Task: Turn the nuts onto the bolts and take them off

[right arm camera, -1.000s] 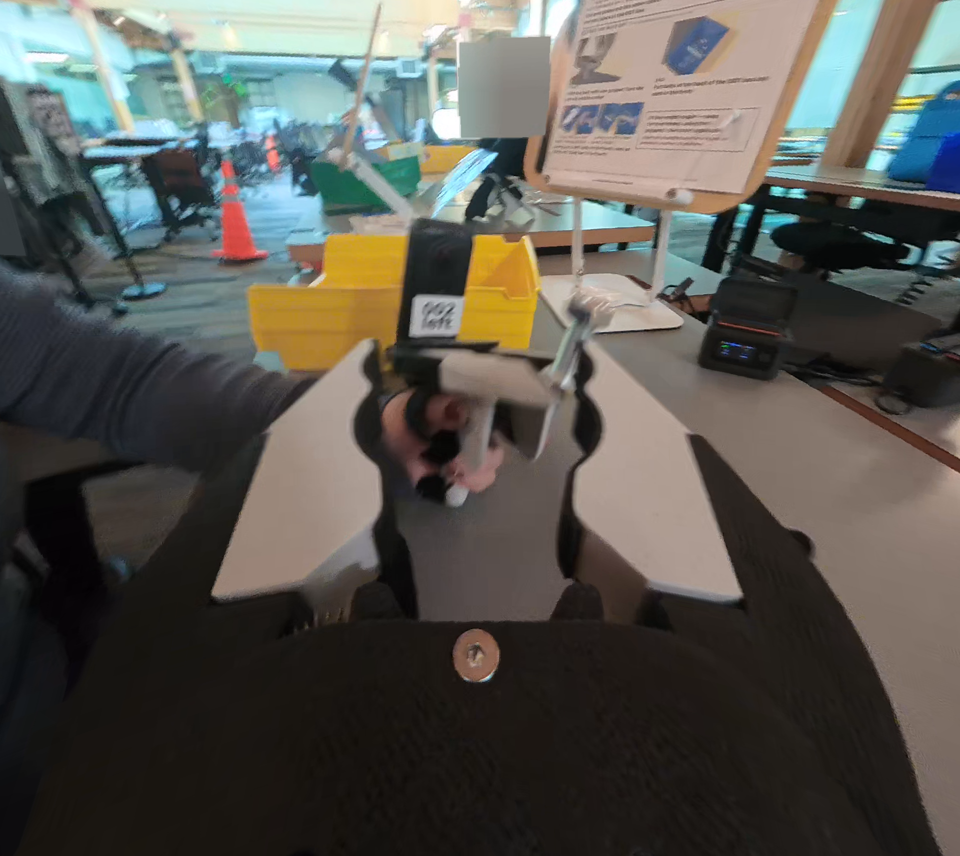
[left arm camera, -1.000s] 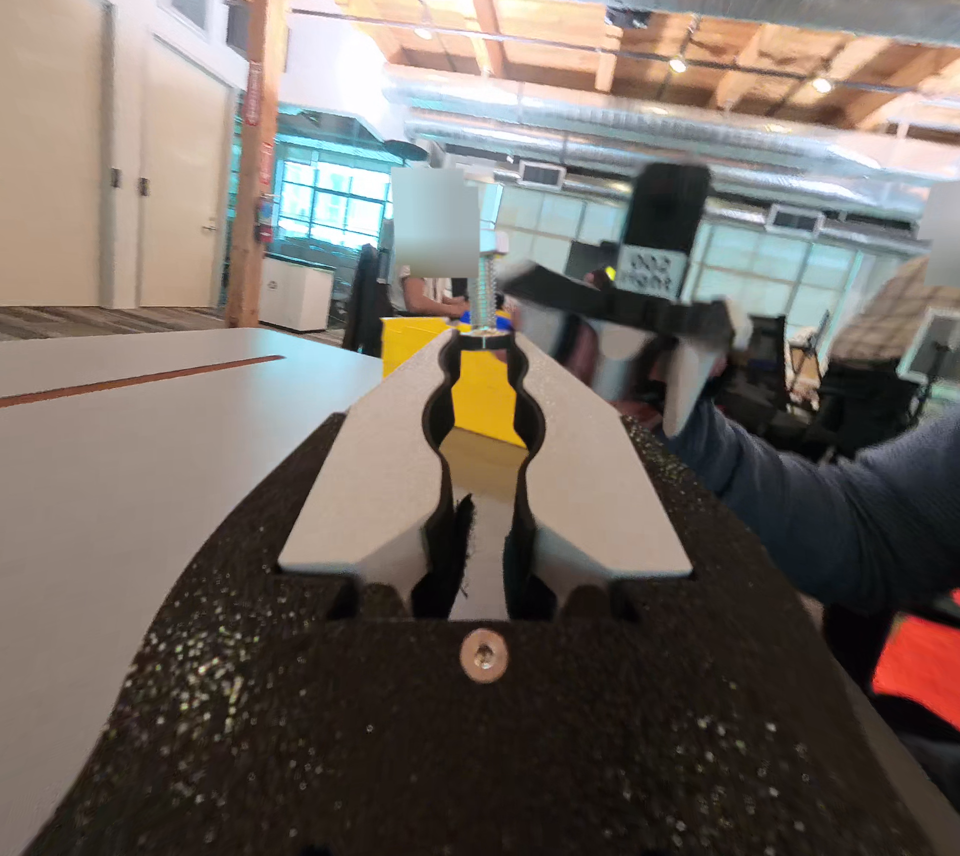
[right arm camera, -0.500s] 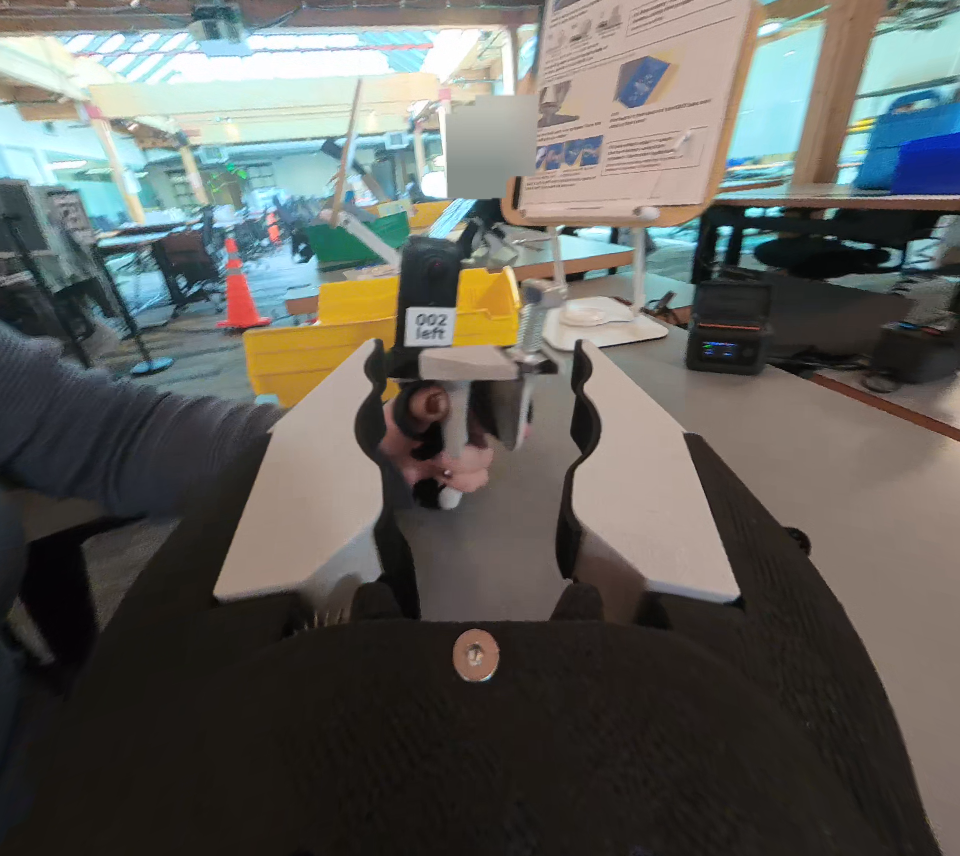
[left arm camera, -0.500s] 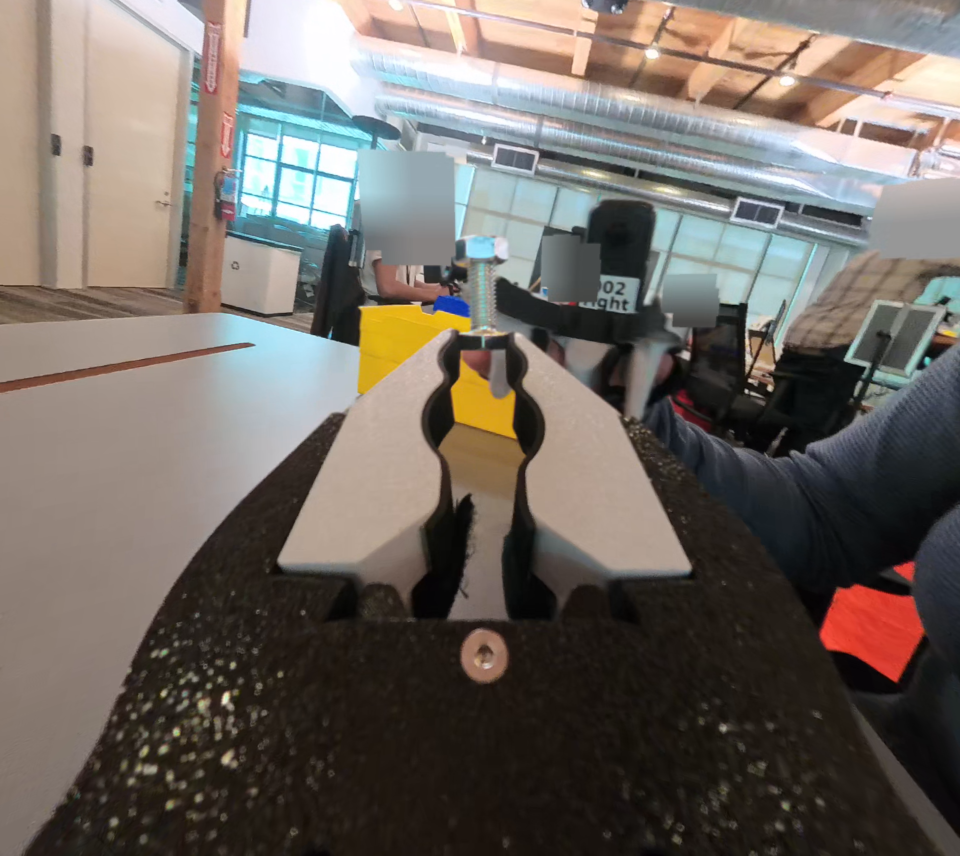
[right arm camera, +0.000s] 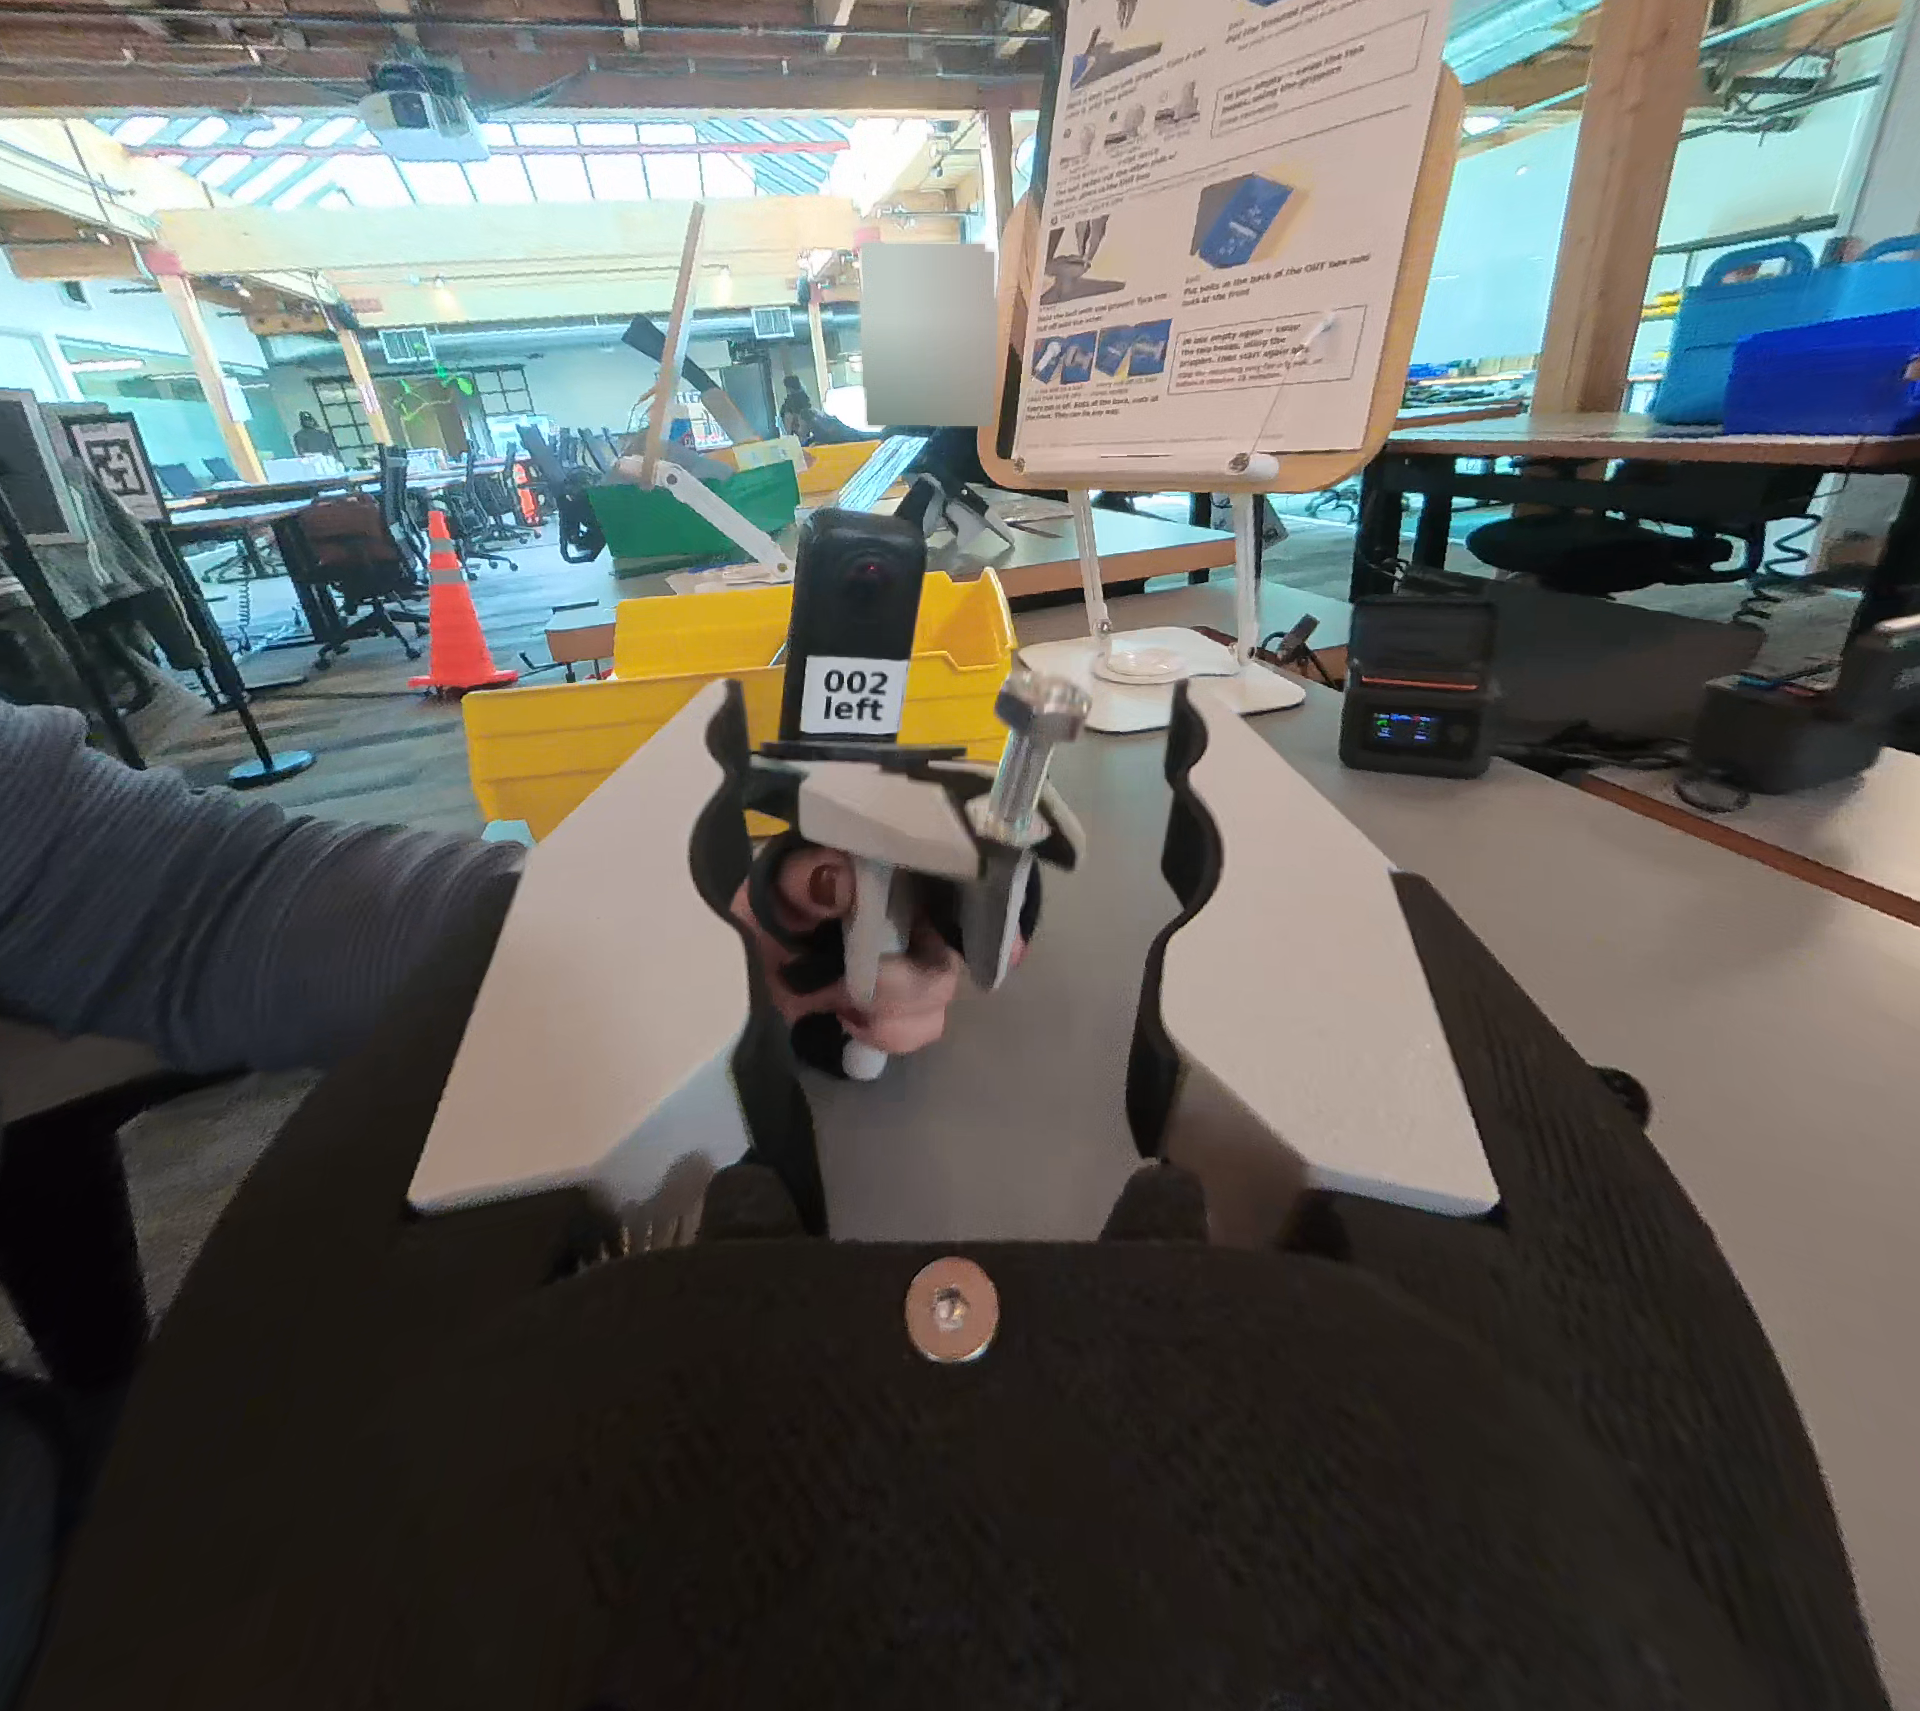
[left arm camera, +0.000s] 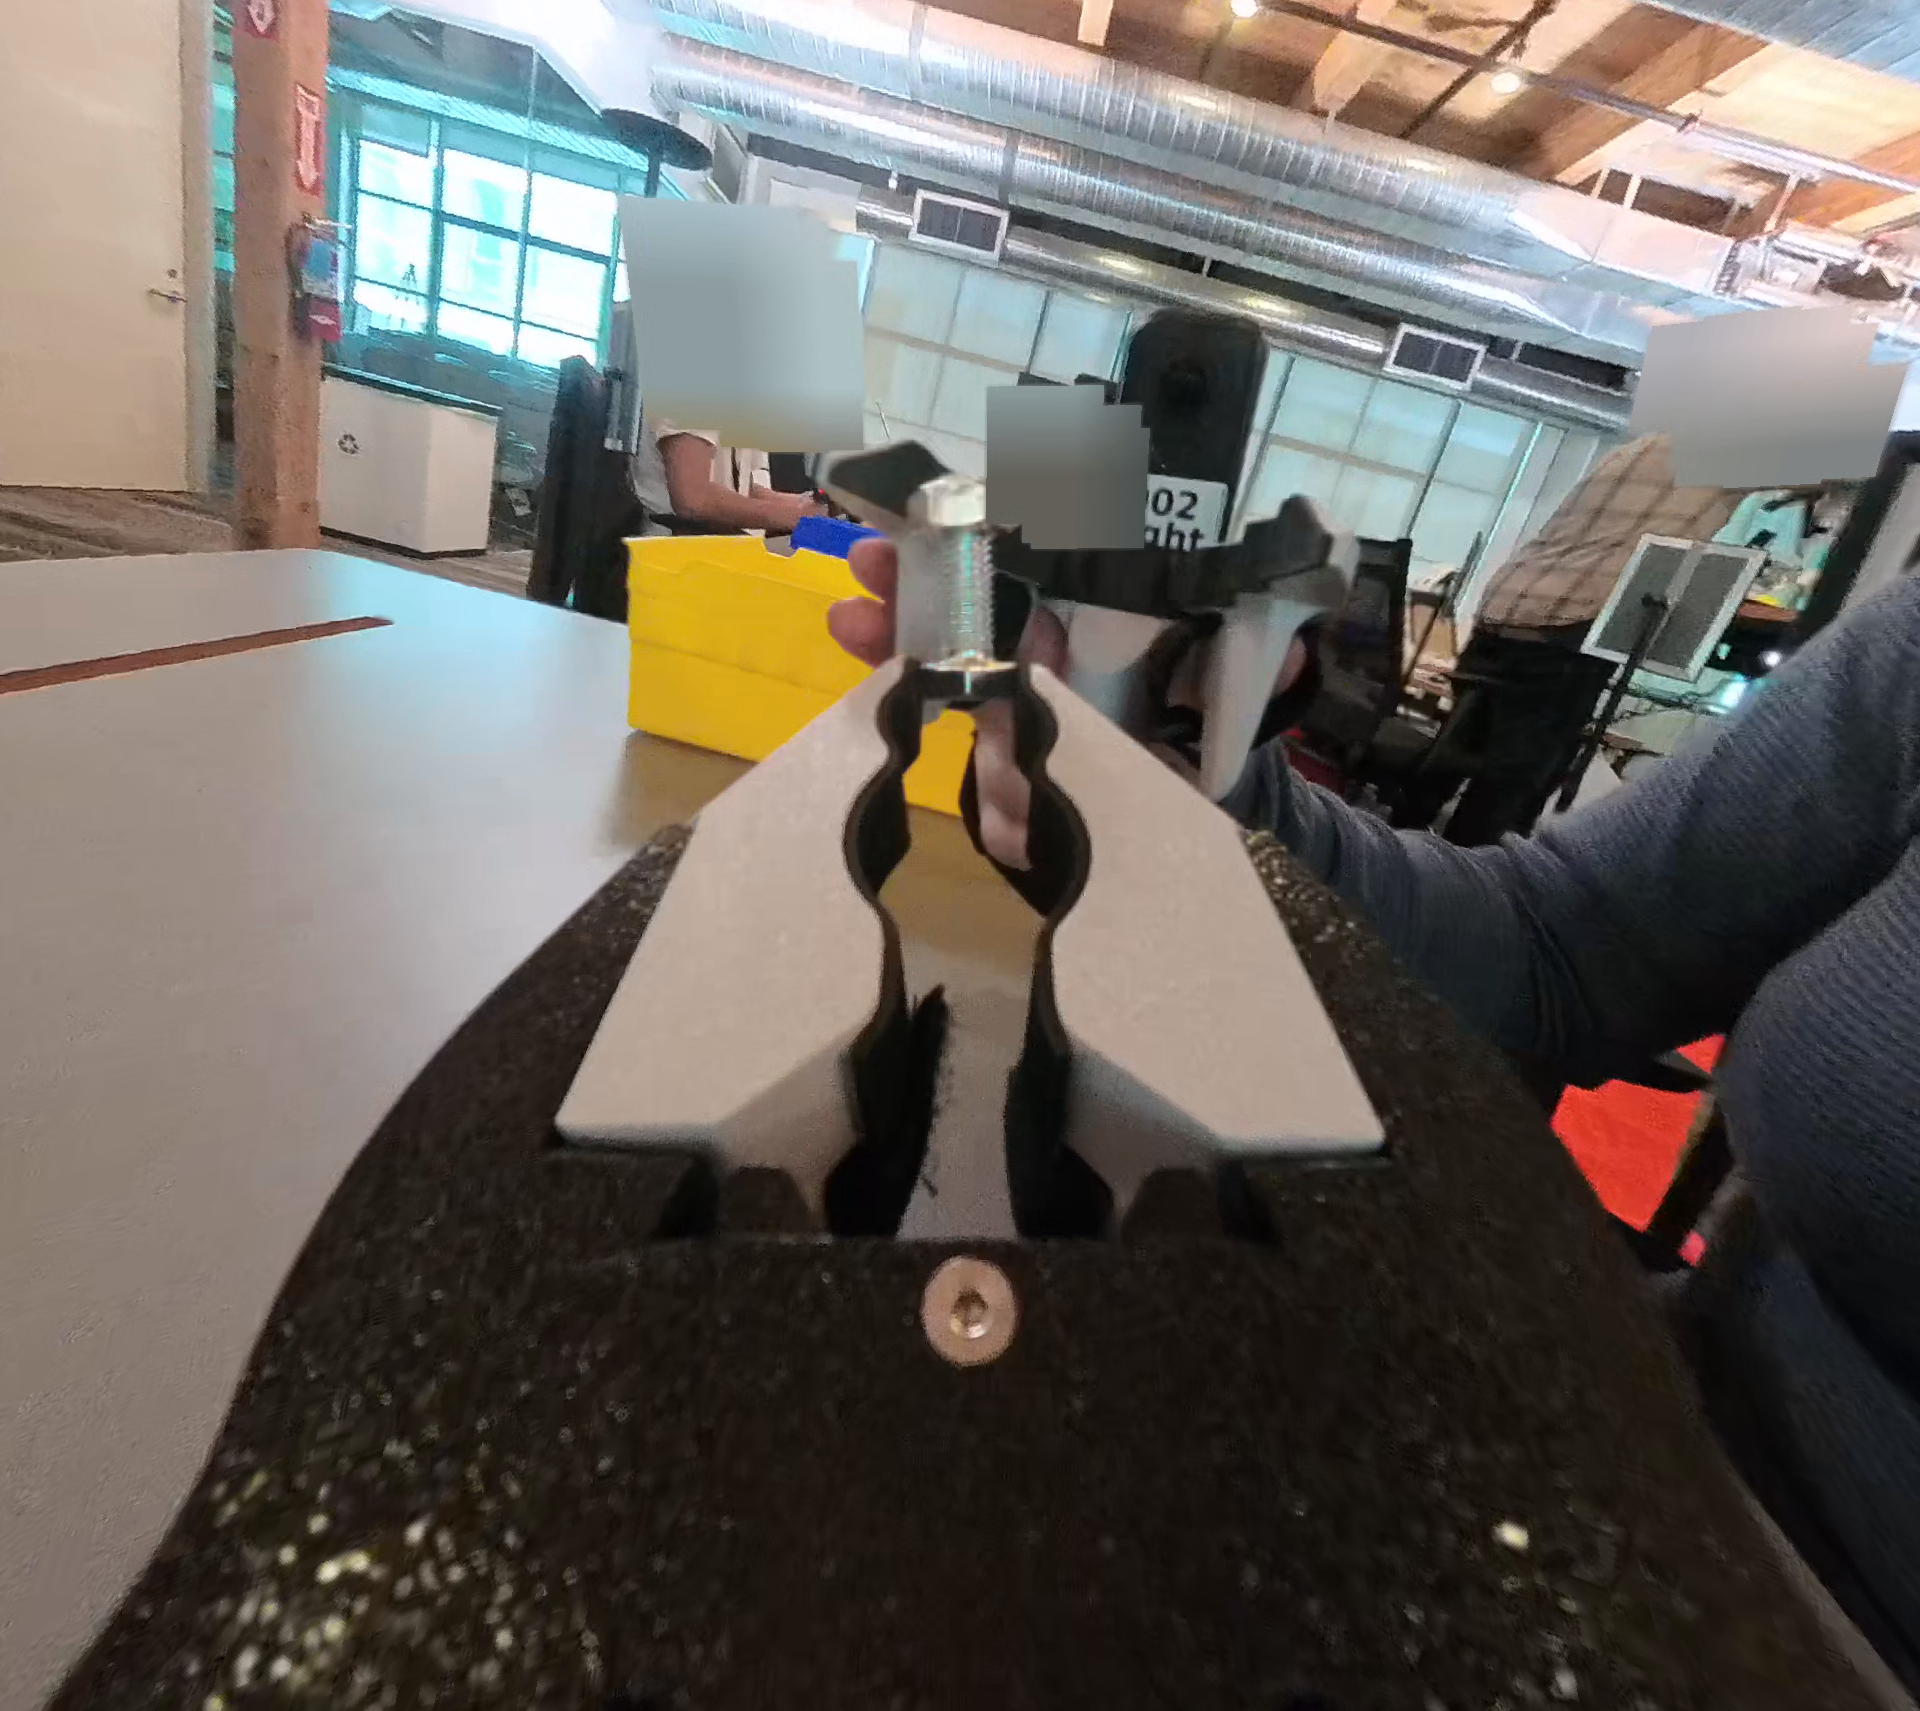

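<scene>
In the left wrist view, a grey table [left arm camera: 270, 830] is seen at the far left, with a yellow bin [left arm camera: 748, 653] standing on it farther back. At the middle of that view the left gripper [left arm camera: 961, 685] is seen with its two white fingers [left arm camera: 769, 923] drawn narrow, their tips clamped on a nut [left arm camera: 966, 679]. A silver bolt [left arm camera: 951, 581] is held upright through that nut, its hex head uppermost and its threaded shank exposed above the fingertips. Behind the bolt a hand [left arm camera: 997, 726] is partly seen, and to the right of it the right gripper [left arm camera: 1174, 612] is carried by an arm in a grey-blue sleeve [left arm camera: 1558, 913]; its fingers are seen spread apart and nothing is seen between them.

In the right wrist view, the other sleeve [right arm camera: 229, 913] is seen at the left. The right gripper's own fingers [right arm camera: 603, 965] are shown set wide apart around open space, with nothing gripped [right arm camera: 956, 830]. Between them, farther off, the left gripper [right arm camera: 1003, 830] is seen above the table [right arm camera: 1558, 934], and the bolt [right arm camera: 1029, 768] is seen tilted slightly to the right, pinched at its lower end. Behind it two yellow bins [right arm camera: 582, 747] are seen, and to the right an instruction board [right arm camera: 1226, 144] is held up on a white stand, with a small black device [right arm camera: 1418, 690] placed beside it on the table
</scene>
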### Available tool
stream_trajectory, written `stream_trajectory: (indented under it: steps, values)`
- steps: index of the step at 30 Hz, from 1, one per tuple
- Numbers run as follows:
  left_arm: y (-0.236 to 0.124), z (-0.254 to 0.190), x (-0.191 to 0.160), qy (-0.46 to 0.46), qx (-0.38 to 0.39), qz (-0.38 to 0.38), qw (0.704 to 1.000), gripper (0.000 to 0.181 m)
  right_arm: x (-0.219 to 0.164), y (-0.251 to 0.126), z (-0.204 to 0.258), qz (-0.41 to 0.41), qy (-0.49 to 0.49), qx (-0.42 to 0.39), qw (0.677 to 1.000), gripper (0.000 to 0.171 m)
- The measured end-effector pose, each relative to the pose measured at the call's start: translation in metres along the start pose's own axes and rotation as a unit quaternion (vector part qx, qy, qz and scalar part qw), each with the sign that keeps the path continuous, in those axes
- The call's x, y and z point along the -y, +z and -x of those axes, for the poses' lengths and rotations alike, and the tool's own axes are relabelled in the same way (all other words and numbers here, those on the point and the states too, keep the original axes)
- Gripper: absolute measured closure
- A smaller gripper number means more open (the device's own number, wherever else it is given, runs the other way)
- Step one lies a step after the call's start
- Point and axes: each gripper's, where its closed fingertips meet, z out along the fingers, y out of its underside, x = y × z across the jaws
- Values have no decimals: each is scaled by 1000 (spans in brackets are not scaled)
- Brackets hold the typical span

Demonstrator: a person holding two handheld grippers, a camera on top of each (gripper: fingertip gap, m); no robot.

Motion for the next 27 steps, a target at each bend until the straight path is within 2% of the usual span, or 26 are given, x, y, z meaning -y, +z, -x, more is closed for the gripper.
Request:
stream_trajectory:
  steps: [3, 6, 7, 8, 12, 15, 18, 19, 21, 23, 25, 27]
  values:
    - [10, -8, -9, 4, -18, 20, 1000, 166, -7, 11, 10, 9, 2, 18, 1000, 85]
    - [2, 4, -2, 16, 11, 9, 1000, 166, -14, 8, 16, 27, 1, 31, 999, 83]
    - [-3, 11, 6, 11, 29, -9, 999, 166, -13, 2, 16, 30, 3, 37, 999, 91]
    - [-9, 17, 12, 0, 42, -25, 999, 166, -12, -4, 15, 31, 9, 46, 998, 107]
    - [-2, 6, 3, -3, 5, 2, 1000, 166, -14, 3, 3, 21, 20, 15, 999, 85]
    - [11, -8, -10, -3, -25, 35, 999, 166, -13, 13, 11, 3, 17, 19, 1000, 82]
    - [5, 1, -9, 10, -4, 34, 999, 166, -12, 13, 16, -10, 24, 25, 999, 79]
    - [0, 6, -4, 15, 18, 21, 999, 166, -12, 10, 14, -4, 26, 27, 999, 80]
    - [-15, 19, 12, 9, 56, -17, 998, 166, -8, 1, 11, -9, 33, 34, 999, 100]
    - [-20, 23, 10, 28, 64, 1, 998, 166, -4, -1, 2, -26, 33, 11, 999, 94]
    - [-12, 11, -1, 48, 39, 37, 997, 166, -6, 3, 0, -21, 22, -5, 1000, 79]
    - [1, -2, -11, 61, 16, 61, 996, 166, -10, 8, 3, -15, 15, -5, 1000, 74]
